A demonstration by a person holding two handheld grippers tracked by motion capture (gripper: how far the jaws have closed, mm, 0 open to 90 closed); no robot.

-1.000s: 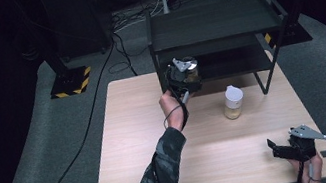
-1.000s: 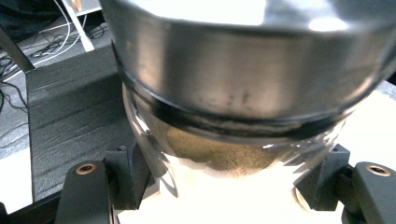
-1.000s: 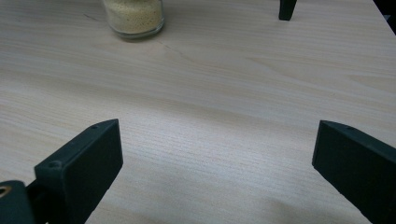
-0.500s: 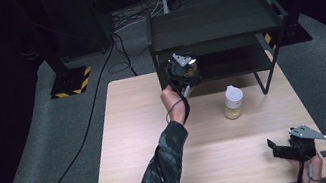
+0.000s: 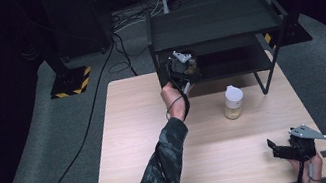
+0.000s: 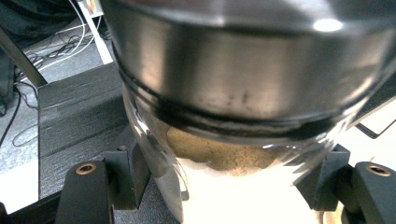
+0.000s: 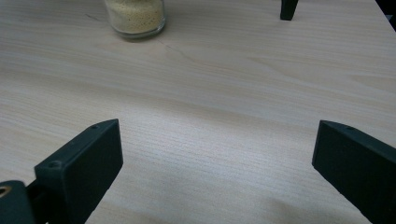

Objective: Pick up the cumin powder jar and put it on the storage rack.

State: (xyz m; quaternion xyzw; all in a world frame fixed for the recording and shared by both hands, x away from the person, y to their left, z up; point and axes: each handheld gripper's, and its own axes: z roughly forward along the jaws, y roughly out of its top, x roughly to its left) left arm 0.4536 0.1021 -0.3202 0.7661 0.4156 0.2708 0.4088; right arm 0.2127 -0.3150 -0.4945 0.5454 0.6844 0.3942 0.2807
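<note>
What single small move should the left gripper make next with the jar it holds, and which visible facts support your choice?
Probably ease the jar forward onto the black rack's lower shelf before opening. The left gripper is shut on the metal-lidded glass jar, held at the shelf's front edge and apparently not yet resting on anything. The right gripper sits open near the table's front edge, so it offers no support.

Table (image 5: 129,143): pale wood top, metal brackets at near corners.
Rack (image 5: 212,24): black, two shelves, legs on the table's far end, just beyond the raised tool.
Floor (image 5: 46,158): grey carpet all round the table.
Base (image 5: 69,81): black, yellow-striped edge, far left of that tool.
Cables (image 5: 133,18): black, orange and white, behind the rack.
Light: table lit, surroundings dark.
</note>
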